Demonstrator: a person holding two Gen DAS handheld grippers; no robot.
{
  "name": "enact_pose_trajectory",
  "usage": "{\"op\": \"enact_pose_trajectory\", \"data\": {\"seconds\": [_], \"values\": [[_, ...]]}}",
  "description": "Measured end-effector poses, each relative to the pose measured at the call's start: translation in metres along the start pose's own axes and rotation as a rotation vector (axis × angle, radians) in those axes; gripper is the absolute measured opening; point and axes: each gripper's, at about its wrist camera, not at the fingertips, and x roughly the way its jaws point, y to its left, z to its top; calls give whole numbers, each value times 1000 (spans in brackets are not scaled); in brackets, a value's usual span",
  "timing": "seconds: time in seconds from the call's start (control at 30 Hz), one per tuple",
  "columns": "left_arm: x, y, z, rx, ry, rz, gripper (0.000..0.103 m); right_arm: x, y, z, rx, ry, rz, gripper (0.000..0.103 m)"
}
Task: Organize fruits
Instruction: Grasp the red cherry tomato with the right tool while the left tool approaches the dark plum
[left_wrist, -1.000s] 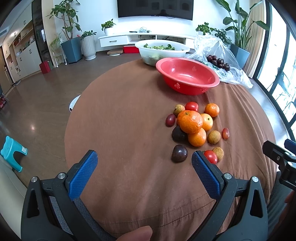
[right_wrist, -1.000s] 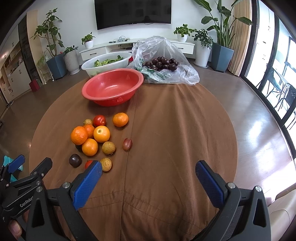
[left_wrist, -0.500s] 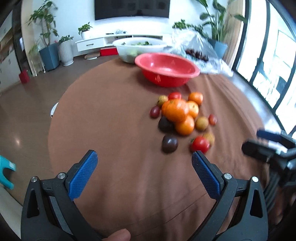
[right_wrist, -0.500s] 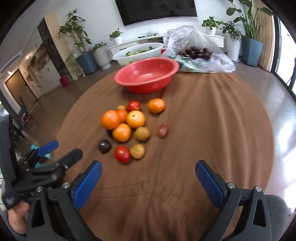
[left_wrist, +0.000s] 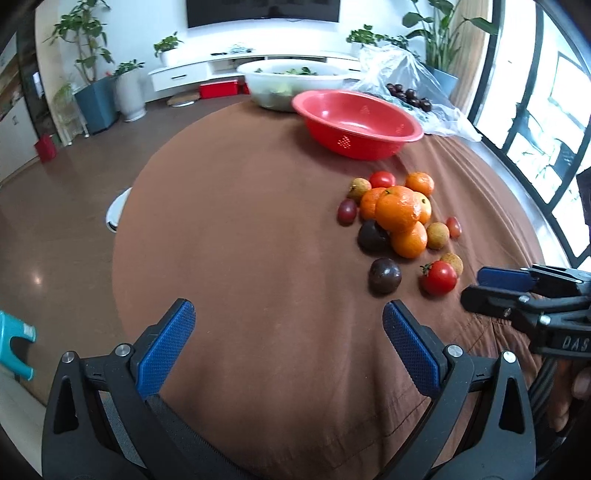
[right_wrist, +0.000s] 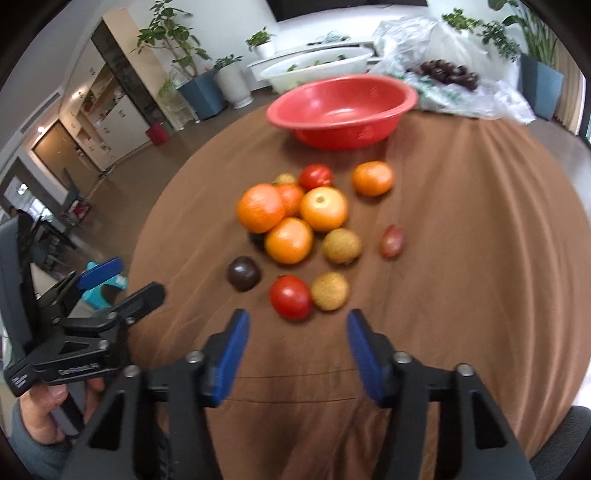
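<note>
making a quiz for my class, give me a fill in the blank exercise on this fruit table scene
1. The empty bowl behind the pile of fruit is coloured ____.
2. The table is covered with a cloth coloured ____.
3. The fruit lying nearest the right hand-held gripper is a red ____.
4. The dark fruits at the far edge of the table lie in a clear plastic ____.

Missing words: red; brown; tomato; bag
</note>
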Motion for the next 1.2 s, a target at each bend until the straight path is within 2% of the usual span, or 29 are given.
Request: {"op": "enact_pose_trajectory", "data": {"seconds": [0.2,0.5,0.73,0.9,1.07,1.2], "values": [[0,-1,1,42,-30,-80,103,12,20,5,-110,30,-86,53],[0,0,0,55,-66,-104,103,27,19,12,-41,109,-148,46],[-4,0,-1,69,-90,-138,103,30,10,19,77,130,-111,46],[-6,-8,1,127,-106,-172,102,33,7,28,132,136,-92,45],[-10,-22,4,238,-124,-222,102,31,-6,31,189,121,-62,31],[0,-30,11,301,-97,-219,102,30,-12,30,200,115,-39,30]]}}
